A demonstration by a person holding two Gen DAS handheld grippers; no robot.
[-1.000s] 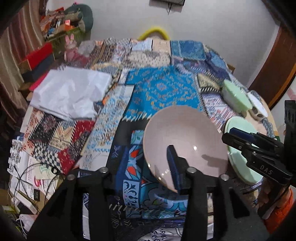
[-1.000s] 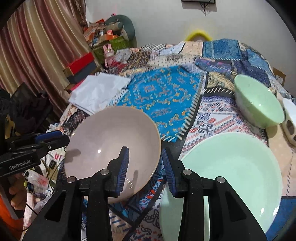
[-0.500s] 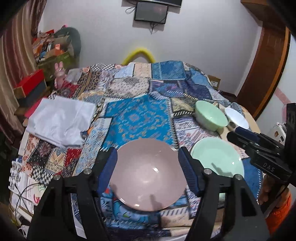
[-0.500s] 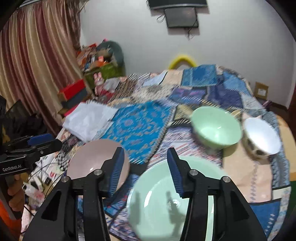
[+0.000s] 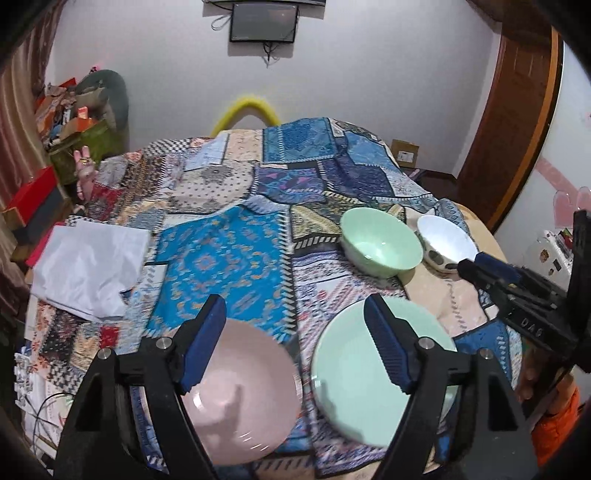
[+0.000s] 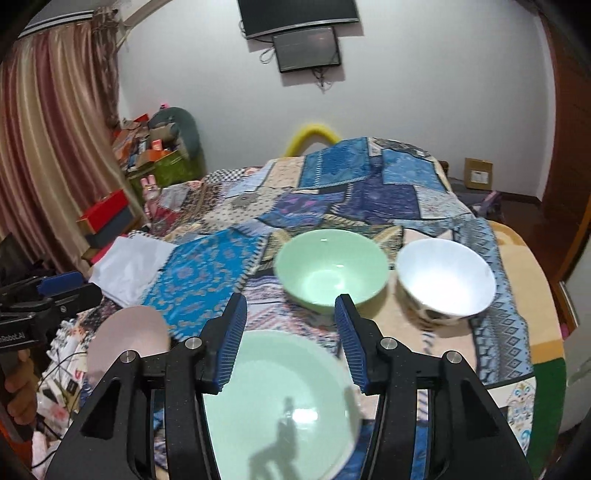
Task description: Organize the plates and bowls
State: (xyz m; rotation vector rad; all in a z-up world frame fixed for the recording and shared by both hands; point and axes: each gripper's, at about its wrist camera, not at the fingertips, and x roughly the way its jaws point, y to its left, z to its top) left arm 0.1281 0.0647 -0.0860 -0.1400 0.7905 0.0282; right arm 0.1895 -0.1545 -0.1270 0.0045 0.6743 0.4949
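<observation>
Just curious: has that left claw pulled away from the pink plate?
Yes. The left claw has backed up off the pink plate; the wall screen now shows.

I read "DAS" on the black body of the right gripper [image 5: 532, 295]; the left gripper [image 6: 44, 295] shows "nRobot.AI", its start cut off.

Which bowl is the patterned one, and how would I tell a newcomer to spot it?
Start at the table under the patchwork cloth and go to its right side, where the plain tan patch shows. Two bowls stand side by side there: the green bowl and, to its right, the white bowl. Only the white one has a white inside and dark blotches on its outer wall.
</observation>
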